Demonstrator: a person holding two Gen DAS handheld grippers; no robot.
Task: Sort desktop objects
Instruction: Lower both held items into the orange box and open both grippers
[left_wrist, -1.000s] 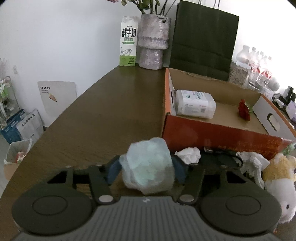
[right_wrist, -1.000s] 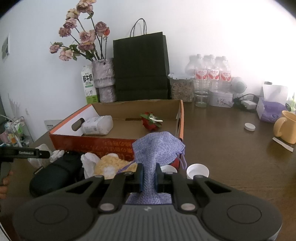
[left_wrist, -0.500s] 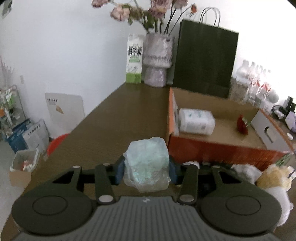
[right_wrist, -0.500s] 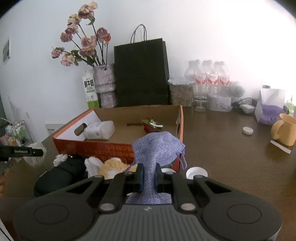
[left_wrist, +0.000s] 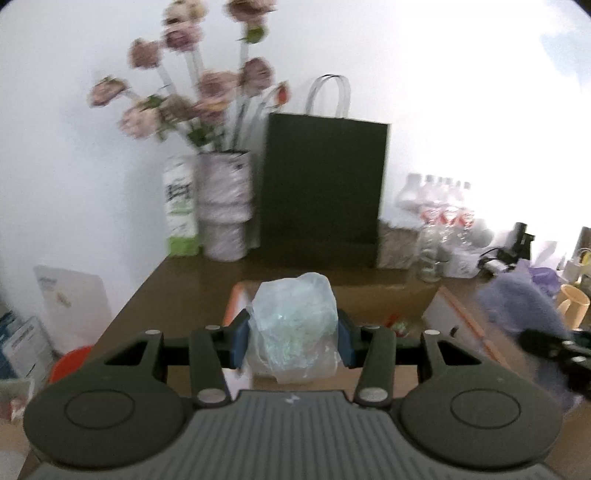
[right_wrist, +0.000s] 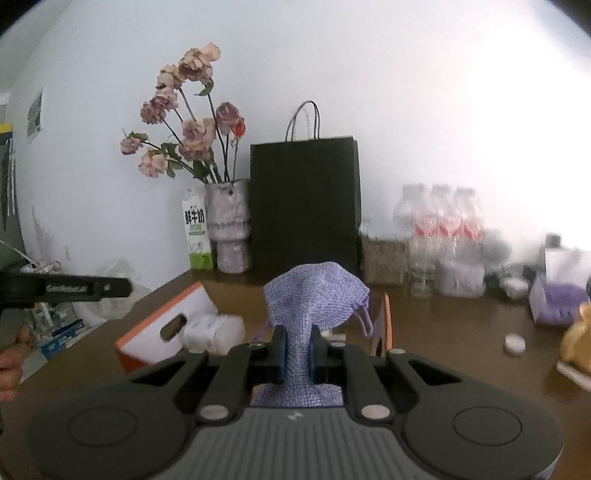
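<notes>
My left gripper (left_wrist: 292, 341) is shut on a crumpled clear plastic bag (left_wrist: 295, 325), its blue pads pressing both sides, held up in the air over the near end of the orange cardboard box (left_wrist: 469, 317). My right gripper (right_wrist: 295, 350) is shut on a purple woven pouch (right_wrist: 314, 295), which stands up above the pads with its drawstring hanging at the right. The pouch (left_wrist: 517, 306) and the right gripper's black body also show at the right of the left wrist view. In the box (right_wrist: 162, 325) lies a white packet (right_wrist: 214, 330).
At the back of the brown table (right_wrist: 443, 332) stand a black paper bag (right_wrist: 304, 206), a vase of dried roses (right_wrist: 227, 225), a milk carton (right_wrist: 197, 229) and water bottles (right_wrist: 443, 236). A white cap (right_wrist: 515, 343) and a yellow mug (left_wrist: 574, 304) sit at the right. A hand (right_wrist: 9, 365) shows at the left edge.
Both grippers have risen with their loads, and the views tilted up toward the wall. The clutter in front of the box has dropped out of sight. The left jaws closed a little on the bag.
</notes>
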